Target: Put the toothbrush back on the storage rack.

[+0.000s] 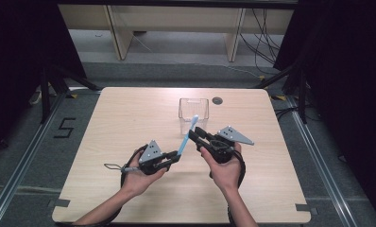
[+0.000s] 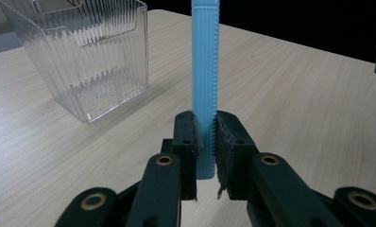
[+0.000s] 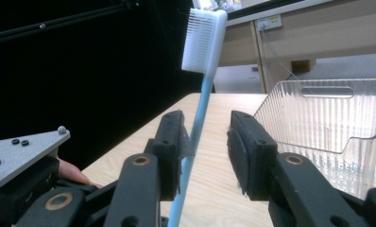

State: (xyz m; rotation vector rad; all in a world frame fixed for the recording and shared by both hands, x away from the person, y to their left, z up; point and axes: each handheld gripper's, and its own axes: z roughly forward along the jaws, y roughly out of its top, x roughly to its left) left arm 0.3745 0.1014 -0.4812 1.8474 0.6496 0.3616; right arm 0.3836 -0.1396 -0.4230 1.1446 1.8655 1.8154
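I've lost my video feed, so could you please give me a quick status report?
Left gripper shut on blue toothbrush. Right gripper open around its neck. Clear bin beyond, nothing blocking.

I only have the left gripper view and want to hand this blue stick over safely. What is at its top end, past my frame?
Observer: A white bristle head; it is a toothbrush.
Operator: Has the right gripper got it yet?
Observer: No. The right gripper is open, its jaws on either side of the neck with a gap on the far side.
Operator: Where is the clear bin relative to both hands?
Observer: On the high view the clear bin stands beyond both grippers, mid-table, with the left gripper nearer the person.
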